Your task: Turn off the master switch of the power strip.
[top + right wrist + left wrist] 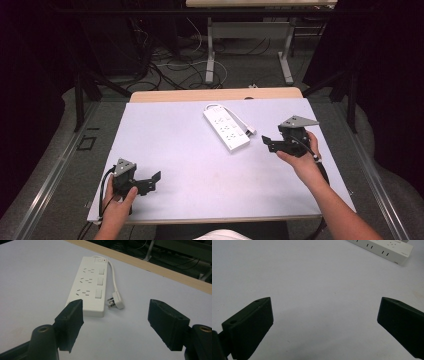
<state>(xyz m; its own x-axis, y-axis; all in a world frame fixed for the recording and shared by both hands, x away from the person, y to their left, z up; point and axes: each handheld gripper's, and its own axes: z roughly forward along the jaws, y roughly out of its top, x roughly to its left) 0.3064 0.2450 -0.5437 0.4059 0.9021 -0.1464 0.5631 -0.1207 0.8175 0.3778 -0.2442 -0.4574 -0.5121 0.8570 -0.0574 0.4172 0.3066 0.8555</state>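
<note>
High view: power strip (226, 128) on table (175, 150); left claw (150, 181) spread; right claw (268, 142) spread

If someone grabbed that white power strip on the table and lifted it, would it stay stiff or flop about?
The white rectangular plastic power strip looks like a rigid moulded block, so it would probably stay stiff. Its thin white cord, curving to the white plug beside it, would likely dangle. The smooth casing might slip somewhat between jaws, and lying flat it seems unlikely to roll.
</note>
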